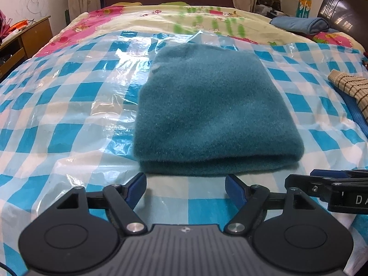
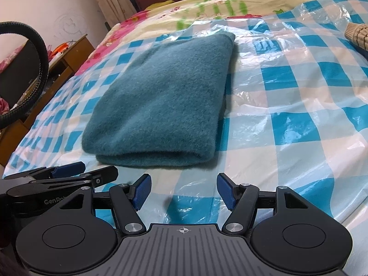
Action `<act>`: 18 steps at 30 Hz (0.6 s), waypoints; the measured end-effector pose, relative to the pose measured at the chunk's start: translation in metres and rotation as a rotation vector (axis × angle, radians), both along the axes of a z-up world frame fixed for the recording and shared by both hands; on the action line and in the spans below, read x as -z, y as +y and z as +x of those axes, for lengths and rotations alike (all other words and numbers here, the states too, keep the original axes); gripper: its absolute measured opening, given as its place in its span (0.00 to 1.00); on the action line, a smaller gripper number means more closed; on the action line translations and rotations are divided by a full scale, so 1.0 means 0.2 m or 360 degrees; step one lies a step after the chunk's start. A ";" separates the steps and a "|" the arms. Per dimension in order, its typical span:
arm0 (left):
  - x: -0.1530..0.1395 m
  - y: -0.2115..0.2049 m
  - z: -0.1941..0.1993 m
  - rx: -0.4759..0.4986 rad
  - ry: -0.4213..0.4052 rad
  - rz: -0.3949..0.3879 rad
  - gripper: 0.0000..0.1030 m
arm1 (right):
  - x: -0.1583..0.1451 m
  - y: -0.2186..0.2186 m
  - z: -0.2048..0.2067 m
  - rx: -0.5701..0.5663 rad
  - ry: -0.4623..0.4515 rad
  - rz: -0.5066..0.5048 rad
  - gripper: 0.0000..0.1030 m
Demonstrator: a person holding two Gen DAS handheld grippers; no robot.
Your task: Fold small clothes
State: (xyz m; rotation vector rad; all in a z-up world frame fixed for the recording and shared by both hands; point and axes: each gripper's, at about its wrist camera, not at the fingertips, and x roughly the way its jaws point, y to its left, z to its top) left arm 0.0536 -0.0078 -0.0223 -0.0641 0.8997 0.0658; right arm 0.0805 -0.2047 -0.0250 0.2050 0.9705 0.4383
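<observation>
Lying folded, teal garment (image 1: 207,112); striped knit (image 1: 352,87) cut off at edge.

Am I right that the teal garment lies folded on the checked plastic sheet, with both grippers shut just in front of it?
Not quite: both grippers are open. The left gripper and right gripper each show a wide gap between their blue pads in their own wrist views. The rest holds: the teal garment lies folded on the checked sheet, just ahead of them.

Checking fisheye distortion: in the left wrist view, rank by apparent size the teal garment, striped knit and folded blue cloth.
1. Teal garment, largest.
2. Striped knit, cut off by the frame.
3. Blue cloth, farthest, so unsure.
</observation>
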 end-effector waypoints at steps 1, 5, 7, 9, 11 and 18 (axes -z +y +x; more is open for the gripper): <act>0.00 0.00 0.00 0.0000 0.0005 0.0008 0.81 | 0.00 0.00 0.00 -0.0001 0.0000 -0.0002 0.62; -0.01 -0.01 -0.01 -0.0003 0.0002 0.0012 0.82 | 0.00 0.00 0.00 -0.0004 -0.0001 -0.0005 0.62; -0.01 -0.01 -0.02 -0.0009 -0.0009 -0.0001 0.83 | 0.00 0.00 0.00 -0.0005 -0.0001 -0.0008 0.62; -0.01 -0.01 -0.02 -0.0013 -0.0010 0.0012 0.84 | 0.00 0.01 0.00 -0.0007 0.0000 -0.0010 0.62; -0.01 -0.01 -0.02 -0.0021 0.0013 0.0039 0.86 | 0.00 0.01 -0.01 -0.0012 0.0000 -0.0011 0.62; 0.00 0.01 -0.03 -0.0049 0.0041 0.0036 0.90 | 0.01 0.02 -0.02 -0.0017 -0.0009 -0.0026 0.65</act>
